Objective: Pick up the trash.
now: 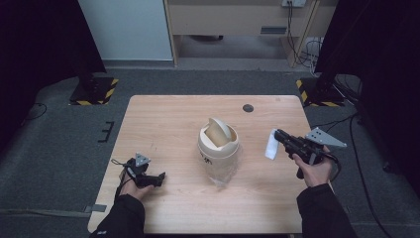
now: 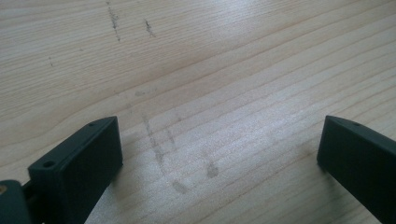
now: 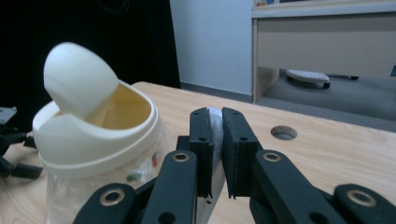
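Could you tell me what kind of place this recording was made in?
Probably an indoor lab or recording studio, not a home. A light wooden table stands on grey carpet between black curtains, two black stand bases with yellow-black hazard stripes flank it, and loose cables run beside a pale wooden desk behind.

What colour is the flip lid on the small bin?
Cream, like the bin's rim; the tilted swing lid shows best in the right gripper view.

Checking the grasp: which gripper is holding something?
The right gripper, shut on a white tissue beside the bin; the left gripper is open over bare table.
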`<state>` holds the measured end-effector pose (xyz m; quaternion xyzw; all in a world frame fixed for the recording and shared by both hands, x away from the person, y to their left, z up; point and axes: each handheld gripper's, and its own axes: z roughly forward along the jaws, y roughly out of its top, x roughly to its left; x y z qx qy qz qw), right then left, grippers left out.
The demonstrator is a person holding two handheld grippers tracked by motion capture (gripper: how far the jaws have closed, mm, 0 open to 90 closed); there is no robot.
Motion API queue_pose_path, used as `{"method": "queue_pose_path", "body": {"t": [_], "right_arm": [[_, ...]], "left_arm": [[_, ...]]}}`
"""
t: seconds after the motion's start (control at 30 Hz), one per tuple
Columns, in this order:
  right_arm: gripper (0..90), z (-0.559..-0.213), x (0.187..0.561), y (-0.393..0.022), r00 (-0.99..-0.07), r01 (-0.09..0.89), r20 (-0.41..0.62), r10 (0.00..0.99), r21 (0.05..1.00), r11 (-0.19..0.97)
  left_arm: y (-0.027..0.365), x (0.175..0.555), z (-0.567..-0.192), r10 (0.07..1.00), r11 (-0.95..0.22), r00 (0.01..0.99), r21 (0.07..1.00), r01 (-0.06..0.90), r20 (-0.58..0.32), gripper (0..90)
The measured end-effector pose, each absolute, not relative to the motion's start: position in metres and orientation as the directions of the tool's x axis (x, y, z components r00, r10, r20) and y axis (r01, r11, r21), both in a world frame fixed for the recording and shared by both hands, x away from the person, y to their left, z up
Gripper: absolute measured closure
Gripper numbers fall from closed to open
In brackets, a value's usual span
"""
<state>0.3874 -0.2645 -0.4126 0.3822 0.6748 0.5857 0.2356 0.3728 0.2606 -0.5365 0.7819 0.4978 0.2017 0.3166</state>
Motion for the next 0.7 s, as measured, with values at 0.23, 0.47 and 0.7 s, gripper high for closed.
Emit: {"method": "queue_pose_path", "body": {"t": [0.23,0.47,0.7], "right_arm": [[83.4,-0.396,0.393,-0.26,-0.595,0.186,0.12,0.795,0.983,-0.009],[83.5,-0.371,0.4,-0.261,-0.593,0.119,0.115,0.797,0.991,-0.054],[83.6,-0.348,0.407,-0.262,-0.587,0.063,0.101,0.804,0.995,-0.079]], "left_arm": [[0.261,0.373,-0.536,0.906,-0.304,0.423,0.696,0.651,0.0,0.0],[0.261,0.373,-0.536,0.905,-0.304,0.425,0.696,0.65,-0.001,0.0],[0.261,0.373,-0.536,0.906,-0.303,0.424,0.697,0.65,-0.001,0.0]]}}
